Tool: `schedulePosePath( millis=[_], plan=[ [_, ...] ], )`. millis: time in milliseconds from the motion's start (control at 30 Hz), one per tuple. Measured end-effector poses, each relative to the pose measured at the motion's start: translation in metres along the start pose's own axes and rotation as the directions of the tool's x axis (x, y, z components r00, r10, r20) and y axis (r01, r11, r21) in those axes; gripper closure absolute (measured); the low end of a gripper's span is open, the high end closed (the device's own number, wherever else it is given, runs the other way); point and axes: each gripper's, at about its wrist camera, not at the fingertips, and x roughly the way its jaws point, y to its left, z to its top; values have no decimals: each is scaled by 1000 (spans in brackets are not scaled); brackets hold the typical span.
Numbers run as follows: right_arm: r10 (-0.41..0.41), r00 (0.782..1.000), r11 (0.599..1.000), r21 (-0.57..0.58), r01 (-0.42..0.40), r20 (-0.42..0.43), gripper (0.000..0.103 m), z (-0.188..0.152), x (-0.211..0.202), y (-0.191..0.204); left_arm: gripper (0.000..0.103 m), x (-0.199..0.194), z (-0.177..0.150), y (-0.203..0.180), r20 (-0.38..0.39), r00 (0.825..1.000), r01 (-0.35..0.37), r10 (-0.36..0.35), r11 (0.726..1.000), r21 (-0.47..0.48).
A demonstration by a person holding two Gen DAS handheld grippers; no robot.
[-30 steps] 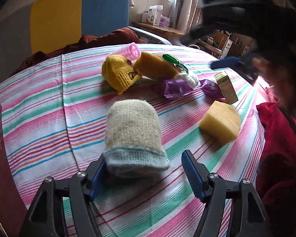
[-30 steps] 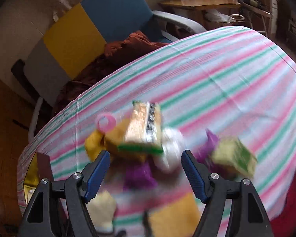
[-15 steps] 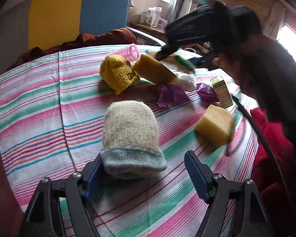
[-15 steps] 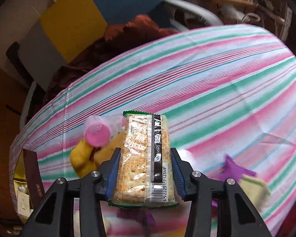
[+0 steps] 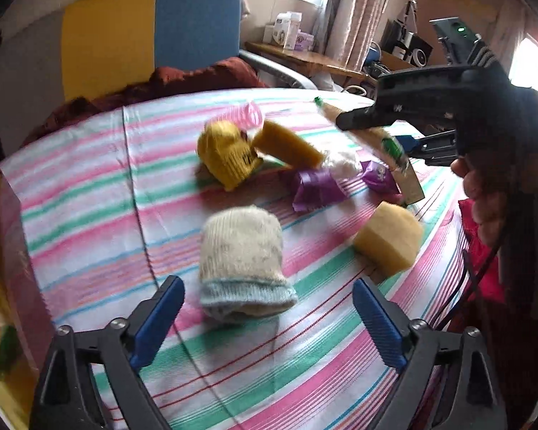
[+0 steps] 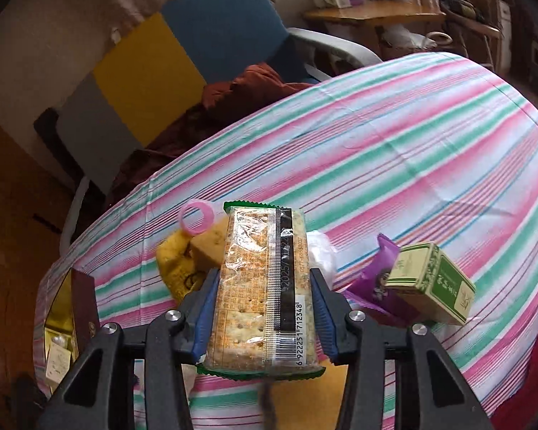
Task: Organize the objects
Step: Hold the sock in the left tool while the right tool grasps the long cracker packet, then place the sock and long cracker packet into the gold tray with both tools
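Observation:
My right gripper (image 6: 263,308) is shut on a clear cracker packet with green ends (image 6: 265,283) and holds it in the air above the pile. The packet also shows in the left wrist view (image 5: 373,139), held by the right gripper (image 5: 394,136). My left gripper (image 5: 267,322) is open, its blue pads either side of a rolled beige sock with a pale blue cuff (image 5: 242,261) that lies on the striped tablecloth (image 5: 89,215). A yellow sponge (image 5: 389,242) lies to the sock's right.
Behind the sock lie a yellow knit item (image 5: 227,154), a second sponge (image 5: 288,147), a pink roller (image 5: 253,114), purple packets (image 5: 317,190) and a white bag (image 5: 340,161). A green box (image 6: 430,283) stands on the right. An open gift box (image 6: 71,326) sits at the table's left edge.
My right gripper came down, closed on the cracker packet and has lifted it off the pile. My left gripper has drawn back a little from the sock, still open.

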Motion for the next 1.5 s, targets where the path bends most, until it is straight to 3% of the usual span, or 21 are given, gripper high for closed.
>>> schedulePosePath(
  millis=[200,333,367,400,433,567,767,1000,1267,1500],
  plan=[
    [33,999,999,-21,-32,30,56,3,-3,5,6,0,22,2,-1,997,-81,81,996,29],
    [45,998,998,-45,-44,37,55,4,-6,7,9,30,38,6,-79,989,-122,126,991,54],
    [47,998,998,-51,-45,38,55,4,-6,8,17,38,39,7,-107,986,-124,129,991,57],
    [50,998,997,-59,-48,37,55,4,-6,10,38,46,38,9,-139,983,-112,120,992,59],
    [53,998,996,-69,-51,36,55,3,-5,12,48,54,37,10,-171,981,-78,87,995,59],
    [70,997,992,-111,-66,34,55,2,-4,19,50,45,28,10,-142,987,-64,70,997,51],
    [155,988,968,-203,-147,21,55,-5,-6,40,50,-5,14,19,-60,998,-26,24,999,-22],
    [196,979,922,-329,-203,-53,55,-24,-2,84,49,-80,0,59,50,995,-78,84,990,-118],
    [247,955,860,-416,-295,-166,55,-59,10,162,49,-139,-17,136,115,964,-200,241,936,-291],
    [264,933,800,-484,-354,-244,55,-84,36,256,47,-164,-25,210,98,904,-347,417,847,-404]
  ],
)
